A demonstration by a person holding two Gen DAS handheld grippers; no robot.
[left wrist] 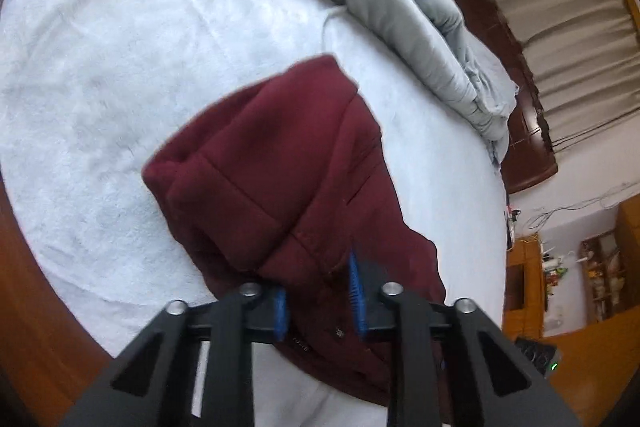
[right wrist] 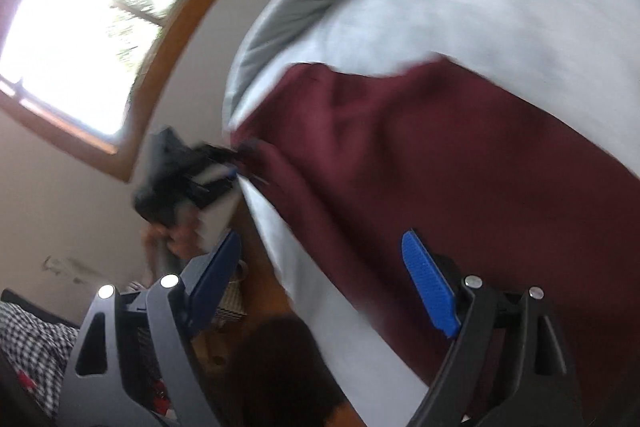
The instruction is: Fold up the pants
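The maroon pants (left wrist: 280, 179) lie folded over on the pale blue bed sheet (left wrist: 120, 67). My left gripper (left wrist: 320, 301) is shut on a fold of the pants at their near edge, cloth bunched between the blue pads (left wrist: 356, 291). In the right wrist view the pants (right wrist: 440, 167) spread across the sheet (right wrist: 460, 7). My right gripper (right wrist: 324, 275) is open and empty, its right pad (right wrist: 428, 283) over the pants' near edge. The left gripper (right wrist: 240, 157) shows there too, gripping the pants' far corner, blurred.
A rolled grey duvet (left wrist: 420, 27) lies along the far side of the bed. A dark wooden headboard (left wrist: 520, 107) and curtains (left wrist: 580, 47) stand at the right. A window (right wrist: 100, 19) and checked cloth (right wrist: 28, 331) lie off the bed's edge.
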